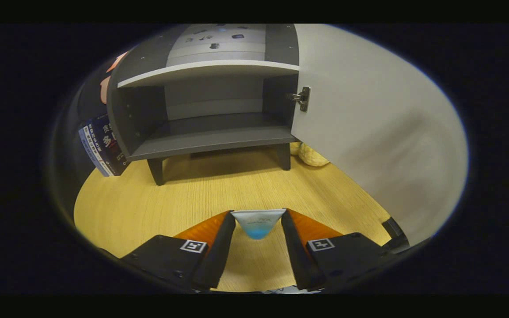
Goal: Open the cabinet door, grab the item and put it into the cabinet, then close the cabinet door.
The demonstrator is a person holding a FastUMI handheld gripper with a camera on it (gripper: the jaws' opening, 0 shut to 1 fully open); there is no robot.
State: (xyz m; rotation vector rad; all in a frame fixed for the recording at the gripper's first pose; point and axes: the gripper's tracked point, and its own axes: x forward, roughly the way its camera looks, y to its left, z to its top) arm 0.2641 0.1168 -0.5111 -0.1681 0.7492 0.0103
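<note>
— Gripper [258,221] is holding what?
— A small tube-like item [258,223], pinched between both fingers at their tips, above the wooden table [148,203].
— And the cabinet [210,106]?
— Beyond the fingers, its door [369,132] swung open to the right, lower shelf bare.

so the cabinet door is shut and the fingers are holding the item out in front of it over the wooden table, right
Not quite: the cabinet door is open, swung out to the right on its hinge, as the gripper view shows, with the lower shelf bare. The rest stands: the gripper has both fingers pressed on the item, held in front of the cabinet over the wooden table.
</note>
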